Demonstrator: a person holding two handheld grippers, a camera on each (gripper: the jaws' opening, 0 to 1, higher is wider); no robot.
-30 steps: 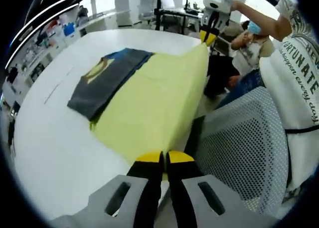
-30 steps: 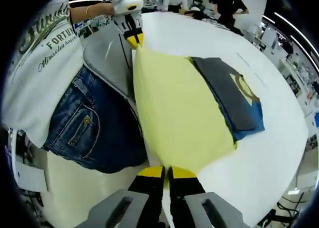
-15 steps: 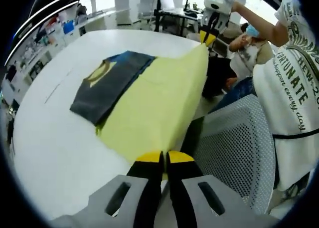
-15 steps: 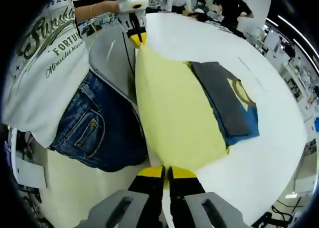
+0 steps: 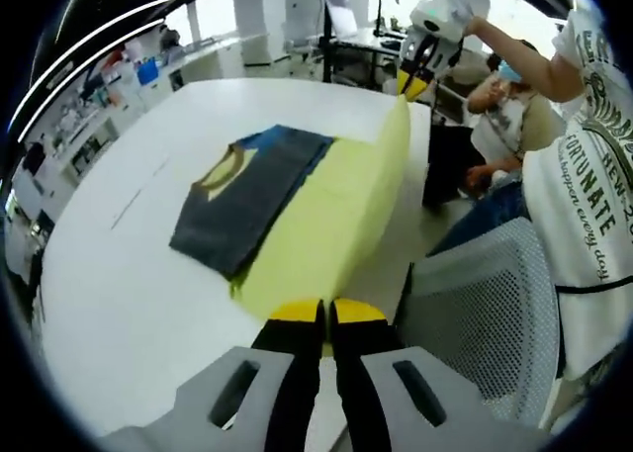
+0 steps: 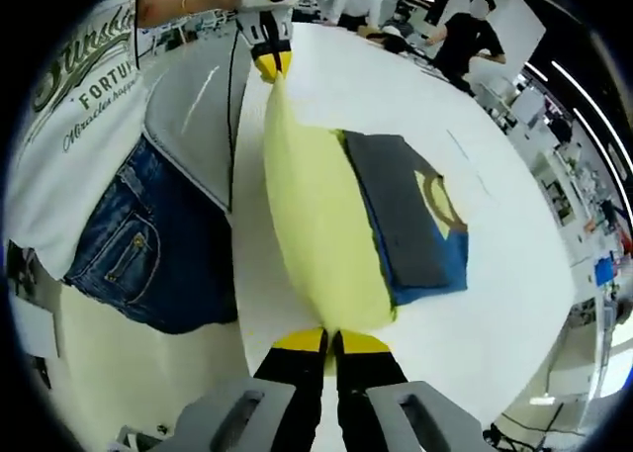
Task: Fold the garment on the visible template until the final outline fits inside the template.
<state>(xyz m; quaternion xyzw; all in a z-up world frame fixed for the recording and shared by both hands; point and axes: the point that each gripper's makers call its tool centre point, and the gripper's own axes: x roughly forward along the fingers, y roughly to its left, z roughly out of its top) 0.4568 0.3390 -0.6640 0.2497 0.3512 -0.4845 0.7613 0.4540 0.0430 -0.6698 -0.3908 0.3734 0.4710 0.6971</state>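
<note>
The yellow fabric garment with a dark grey and blue folded part (image 5: pixel 326 210) is stretched between both tongs above the round white table (image 5: pixel 119 284). The left gripper (image 5: pixel 323 318), at 6 o'clock in the left gripper view, is clenched on one yellow corner. The right gripper (image 6: pixel 329 341) grasps the opposite corner; its dark part (image 6: pixel 406 220) lies toward 3 o'clock.

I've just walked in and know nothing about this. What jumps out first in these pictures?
The bright yellow garment, stretched taut between two yellow-tipped grippers: the left gripper pinches one end, the right gripper the other. Its far part, dark grey and blue with a yellow collar, lies on the white table. A person in a printed white T-shirt stands alongside.
</note>
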